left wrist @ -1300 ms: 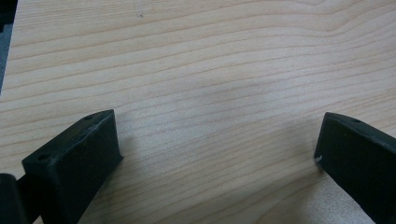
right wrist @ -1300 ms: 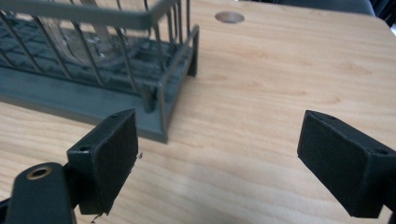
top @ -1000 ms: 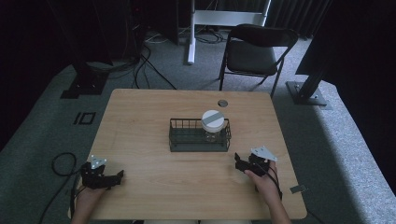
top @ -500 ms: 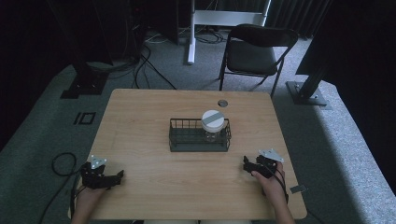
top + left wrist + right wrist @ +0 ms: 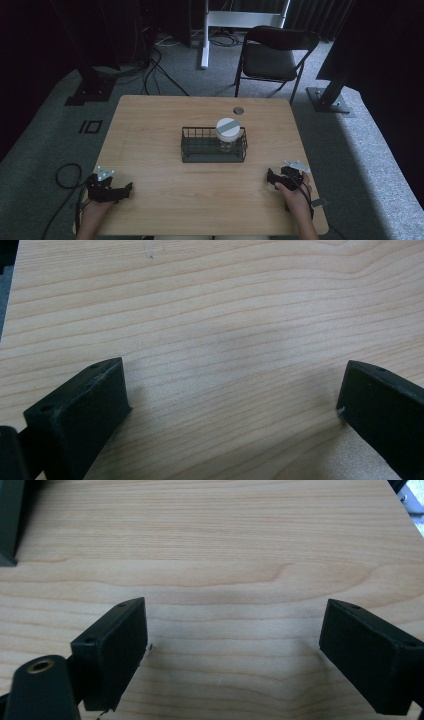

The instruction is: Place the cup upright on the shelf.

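Pale wooden tabletop (image 5: 165,130): both grippers, left (image 5: 116,190) and right (image 5: 272,179), rest lower-frame, jaws spread; likely pre-start, reach next for centre-frame black wire basket (image 5: 200,150).

A dim recording studio or lab: a pale wooden table (image 5: 165,125) stands on grey carpet (image 5: 350,150), ringed by black stand legs (image 5: 87,87), loose black cables (image 5: 155,65), dark curtains (image 5: 310,15) and a black folding chair (image 5: 272,57).
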### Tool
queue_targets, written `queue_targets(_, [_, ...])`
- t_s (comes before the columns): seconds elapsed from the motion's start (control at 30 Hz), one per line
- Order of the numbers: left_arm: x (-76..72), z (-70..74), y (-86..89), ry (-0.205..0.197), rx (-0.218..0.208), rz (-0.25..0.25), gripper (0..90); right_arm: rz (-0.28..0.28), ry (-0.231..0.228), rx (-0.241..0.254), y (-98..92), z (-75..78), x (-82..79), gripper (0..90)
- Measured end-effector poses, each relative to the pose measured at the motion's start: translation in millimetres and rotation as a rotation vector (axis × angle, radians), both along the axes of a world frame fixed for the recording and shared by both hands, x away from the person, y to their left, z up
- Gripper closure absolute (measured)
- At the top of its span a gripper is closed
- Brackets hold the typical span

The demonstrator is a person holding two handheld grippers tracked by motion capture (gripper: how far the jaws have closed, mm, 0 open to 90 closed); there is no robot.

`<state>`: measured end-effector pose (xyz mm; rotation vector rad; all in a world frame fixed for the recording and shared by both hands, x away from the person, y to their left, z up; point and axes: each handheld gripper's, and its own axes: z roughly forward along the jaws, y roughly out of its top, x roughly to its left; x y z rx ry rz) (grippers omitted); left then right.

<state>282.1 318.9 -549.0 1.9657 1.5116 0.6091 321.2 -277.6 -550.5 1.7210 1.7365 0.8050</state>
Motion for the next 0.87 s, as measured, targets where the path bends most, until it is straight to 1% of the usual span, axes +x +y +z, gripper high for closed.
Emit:
queue_targets(0.1, [0.0,0.0,0.0,0.0,0.0,0.0,0.2,0.002,0.026,0.015,-2.3,-0.9,0.9,11.4])
queue_targets(0.17, [0.0,0.0,0.0,0.0,0.0,0.0,0.2,0.005,0.029,0.017,-2.5,-1.0,1.0,11.4])
queue_targets(0.33, [0.0,0.0,0.0,0.0,0.0,0.0,0.2,0.019,0.039,-0.007,-0.2,-1.3,1.9,10.8])
queue_targets(0.87, [0.0,0.0,0.0,0.0,0.001,0.0,0.2,0.02,0.039,-0.008,-0.1,-1.3,2.0,10.7])
